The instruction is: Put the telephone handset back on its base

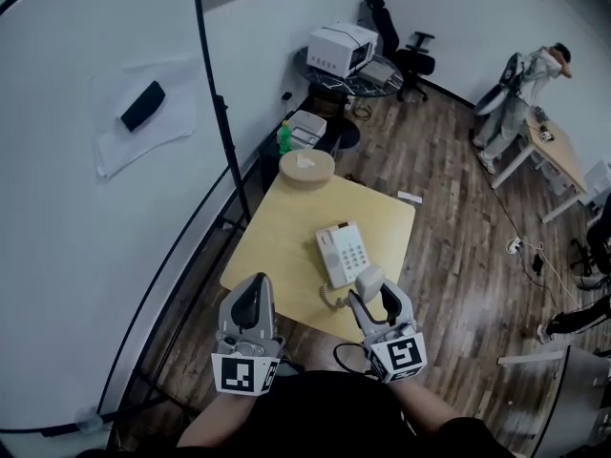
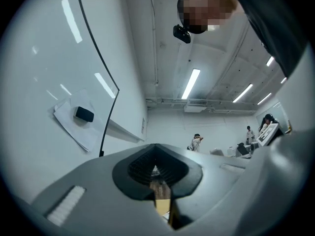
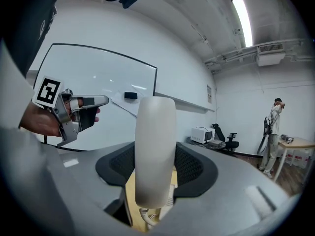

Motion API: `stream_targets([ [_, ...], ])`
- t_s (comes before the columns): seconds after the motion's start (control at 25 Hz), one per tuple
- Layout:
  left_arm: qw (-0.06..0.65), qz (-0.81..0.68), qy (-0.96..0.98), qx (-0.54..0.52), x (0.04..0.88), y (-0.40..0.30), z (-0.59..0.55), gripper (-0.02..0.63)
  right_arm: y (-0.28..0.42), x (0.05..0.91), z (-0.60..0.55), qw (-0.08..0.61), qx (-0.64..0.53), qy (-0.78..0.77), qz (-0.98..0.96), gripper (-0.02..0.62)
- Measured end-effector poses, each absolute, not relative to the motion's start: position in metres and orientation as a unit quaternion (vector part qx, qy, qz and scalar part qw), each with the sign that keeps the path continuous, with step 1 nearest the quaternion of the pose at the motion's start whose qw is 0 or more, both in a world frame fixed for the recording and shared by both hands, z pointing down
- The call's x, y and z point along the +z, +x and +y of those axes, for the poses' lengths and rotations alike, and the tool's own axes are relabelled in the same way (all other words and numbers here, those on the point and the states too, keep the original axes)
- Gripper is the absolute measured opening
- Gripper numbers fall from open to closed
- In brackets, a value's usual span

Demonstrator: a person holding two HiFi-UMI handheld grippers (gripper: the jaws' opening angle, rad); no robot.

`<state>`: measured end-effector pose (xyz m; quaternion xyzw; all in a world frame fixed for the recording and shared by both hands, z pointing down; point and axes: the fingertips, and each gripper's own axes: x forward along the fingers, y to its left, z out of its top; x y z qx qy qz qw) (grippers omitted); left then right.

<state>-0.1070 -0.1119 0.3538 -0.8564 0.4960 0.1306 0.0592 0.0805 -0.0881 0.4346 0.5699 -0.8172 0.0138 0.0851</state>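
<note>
The white telephone base [image 1: 342,253] with its keypad lies on the light wooden table [image 1: 277,241], near the front right. My right gripper [image 1: 375,299] hovers just in front of the base, shut on the white handset [image 1: 368,281], which stands upright between the jaws. The right gripper view shows the handset [image 3: 155,151] filling the gap of the right gripper [image 3: 156,181], with its coiled cord [image 3: 147,215] hanging below. The cord [image 1: 331,299] runs back to the base. My left gripper [image 1: 252,308] is over the table's front left edge, shut and empty; the left gripper [image 2: 160,183] points upward.
A round tan box [image 1: 306,168] sits at the table's far edge, with a green bottle [image 1: 284,137] behind it. A whiteboard [image 1: 86,208] with an eraser [image 1: 142,105] is on the left. A person [image 1: 520,103] stands by a desk far right, and cables lie on the wooden floor.
</note>
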Motion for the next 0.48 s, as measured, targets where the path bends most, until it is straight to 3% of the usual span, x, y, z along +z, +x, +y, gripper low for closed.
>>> stream_targets([
  [0.48,0.032,0.472,-0.872,0.125,0.38,-0.118,-0.175,0.0,0.078,0.469,-0.146,0.127,0.025,0.585,-0.801,0.235],
])
